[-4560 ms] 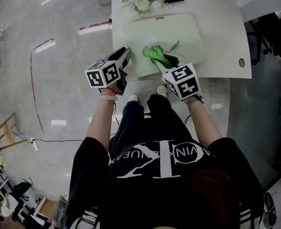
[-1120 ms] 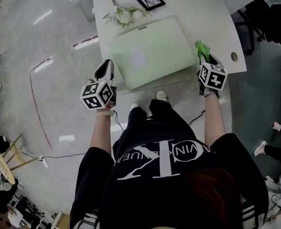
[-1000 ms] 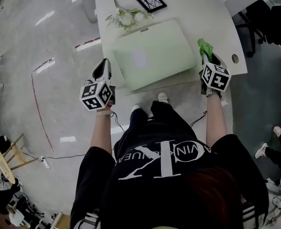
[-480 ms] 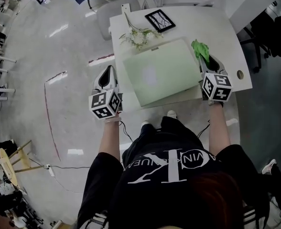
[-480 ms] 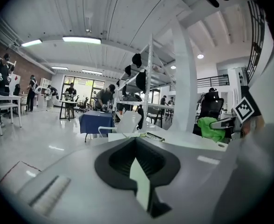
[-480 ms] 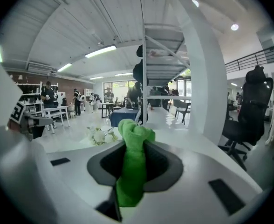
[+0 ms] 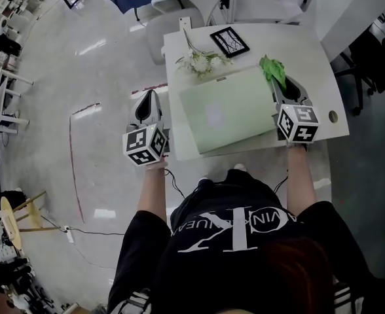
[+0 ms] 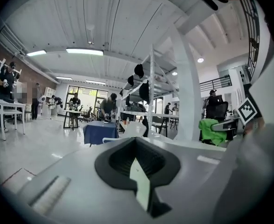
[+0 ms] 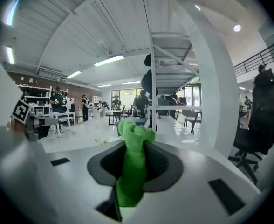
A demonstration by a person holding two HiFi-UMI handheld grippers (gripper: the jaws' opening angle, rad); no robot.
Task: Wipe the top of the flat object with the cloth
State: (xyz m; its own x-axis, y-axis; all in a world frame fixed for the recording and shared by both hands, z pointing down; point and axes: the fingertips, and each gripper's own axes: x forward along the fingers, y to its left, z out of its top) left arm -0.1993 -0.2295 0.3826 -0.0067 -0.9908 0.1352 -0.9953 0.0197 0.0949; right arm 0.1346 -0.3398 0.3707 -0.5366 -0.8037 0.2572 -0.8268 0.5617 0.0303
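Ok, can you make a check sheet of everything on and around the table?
Surface: white table.
Job's things: pale green flat object lying on the table; green cloth pinched in the right hand-held gripper.
Clutter: white flowers, framed picture.
Grippers: right hand-held gripper shut on the cloth, by the flat object's right edge; left hand-held gripper shut, empty, over the floor.
Cables: thin dark cable below the left wrist.
Surroundings: grey floor, white chair, people at far tables.
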